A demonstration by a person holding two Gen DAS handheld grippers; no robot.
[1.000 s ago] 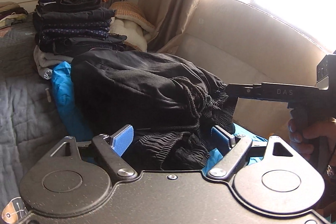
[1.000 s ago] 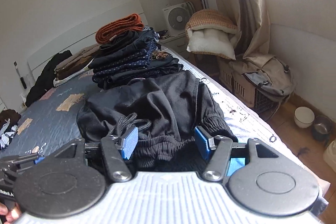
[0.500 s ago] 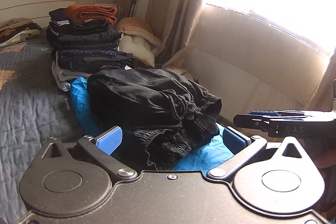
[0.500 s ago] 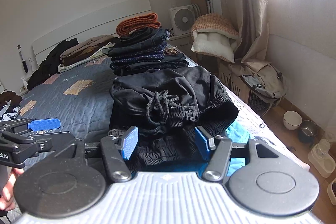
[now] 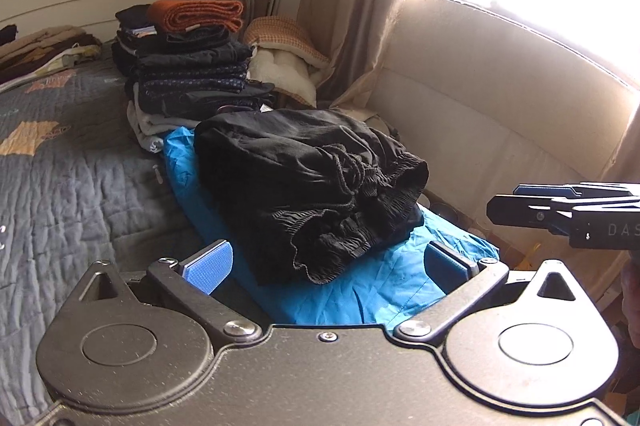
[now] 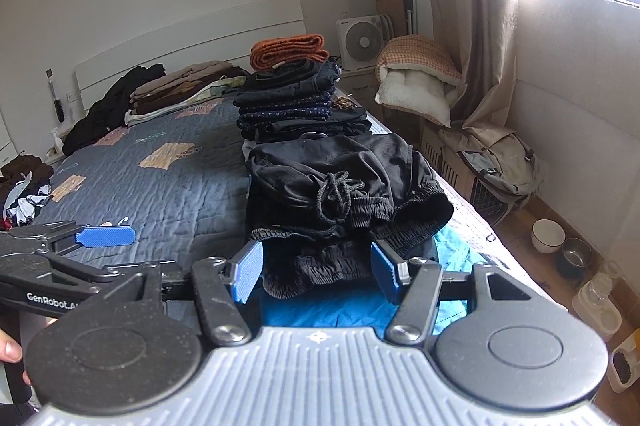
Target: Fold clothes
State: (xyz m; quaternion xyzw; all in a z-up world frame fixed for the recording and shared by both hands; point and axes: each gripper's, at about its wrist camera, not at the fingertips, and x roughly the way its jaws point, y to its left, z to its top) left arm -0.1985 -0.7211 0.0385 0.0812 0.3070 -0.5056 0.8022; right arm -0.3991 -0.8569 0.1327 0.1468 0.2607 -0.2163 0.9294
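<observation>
Black drawstring pants (image 5: 308, 182) folded into thick bundle, elastic waistband and cuffs bunched at near end, cord loose on top. Lying on bright blue garment (image 5: 360, 286), spread flat on bed edge.

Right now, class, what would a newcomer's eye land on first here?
The black trousers, folded on a blue garment at the bed's near edge. Behind them rises a stack of folded clothes topped by an orange knit. Both grippers, left and right, hover open and empty.
</observation>
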